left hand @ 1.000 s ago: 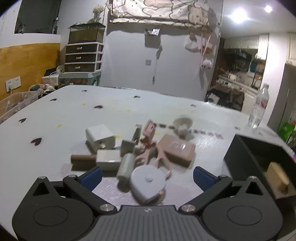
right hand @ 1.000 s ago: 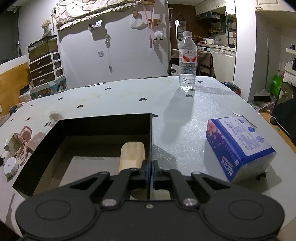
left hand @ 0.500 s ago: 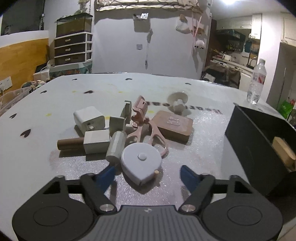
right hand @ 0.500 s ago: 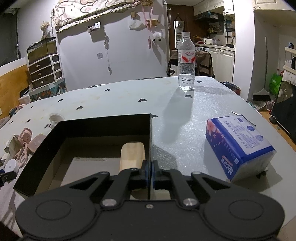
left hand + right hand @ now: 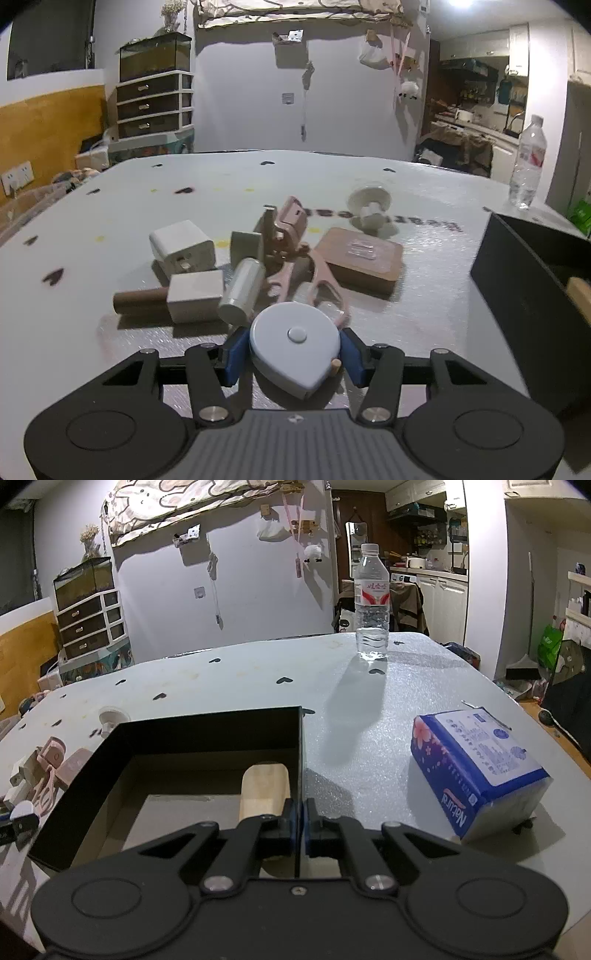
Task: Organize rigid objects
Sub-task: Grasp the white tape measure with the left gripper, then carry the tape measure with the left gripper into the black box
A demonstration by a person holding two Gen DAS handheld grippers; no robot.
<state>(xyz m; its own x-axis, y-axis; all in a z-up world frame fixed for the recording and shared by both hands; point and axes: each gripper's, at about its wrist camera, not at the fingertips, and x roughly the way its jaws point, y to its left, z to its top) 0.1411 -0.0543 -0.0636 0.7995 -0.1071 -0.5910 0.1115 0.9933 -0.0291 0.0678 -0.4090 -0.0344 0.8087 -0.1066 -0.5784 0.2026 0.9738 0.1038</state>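
My left gripper (image 5: pixel 291 354) is shut on a pale blue teardrop tape measure (image 5: pixel 295 343), its blue pads touching both sides, at the near edge of a pile on the table. The pile holds two white chargers (image 5: pixel 183 245), a brown cylinder (image 5: pixel 138 301), a grey cylinder (image 5: pixel 242 290), pink scissors (image 5: pixel 321 280), a pink clip (image 5: pixel 291 218) and a brown flat block (image 5: pixel 362 258). My right gripper (image 5: pixel 300 821) is shut on the right wall of the black box (image 5: pixel 207 723), which holds a wooden piece (image 5: pixel 264 786).
A white suction cup (image 5: pixel 369 206) sits behind the pile. A water bottle (image 5: pixel 371 602) stands at the far side. A blue tissue pack (image 5: pixel 480 768) lies right of the box. The box also shows at the right of the left wrist view (image 5: pixel 524 295).
My left gripper moved forward around the tape measure and its jaws closed from wide open onto it. The right gripper has stayed still on the box wall.
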